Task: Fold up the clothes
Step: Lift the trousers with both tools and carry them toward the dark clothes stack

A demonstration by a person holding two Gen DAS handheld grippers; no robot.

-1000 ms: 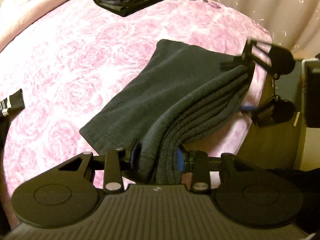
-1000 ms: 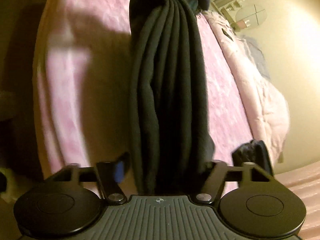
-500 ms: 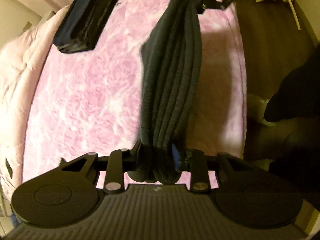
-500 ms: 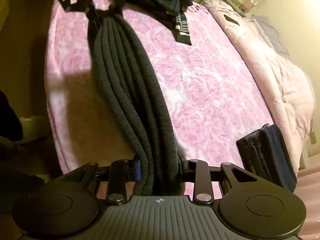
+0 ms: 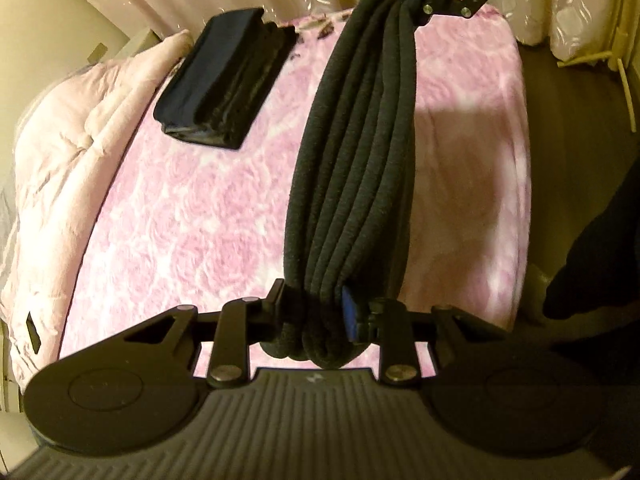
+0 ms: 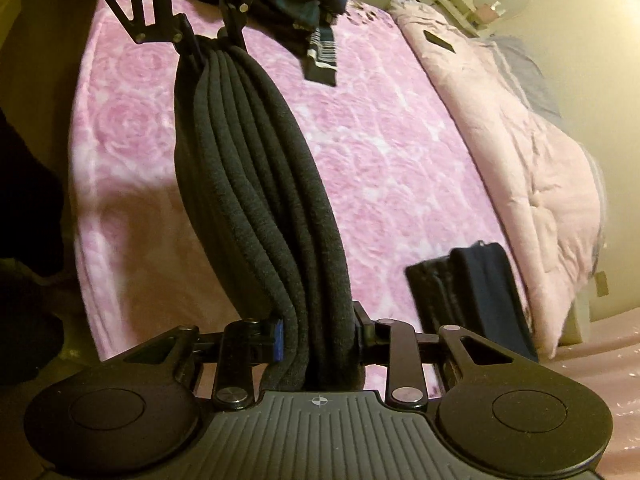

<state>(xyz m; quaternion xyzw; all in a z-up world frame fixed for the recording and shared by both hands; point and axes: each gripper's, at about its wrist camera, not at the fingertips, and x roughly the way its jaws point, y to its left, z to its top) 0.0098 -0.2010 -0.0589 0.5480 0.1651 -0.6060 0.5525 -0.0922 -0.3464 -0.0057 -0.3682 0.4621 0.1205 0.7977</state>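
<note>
The left gripper [image 5: 314, 310] and right gripper [image 6: 318, 330] each clamped an end of the folded dark-grey fleece garment [image 5: 356, 168] above the pink rose-patterned blanket [image 5: 192, 216].

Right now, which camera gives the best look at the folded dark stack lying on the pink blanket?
The left wrist view: the folded stack lies whole and unobstructed on the pink blanket, layers visible. In the right wrist view the stack is blurred, with its near end hidden behind the right gripper.

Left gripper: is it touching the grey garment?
Touching. The left wrist view shows the left gripper with its jaws pinched on the bunched grey garment.
</note>
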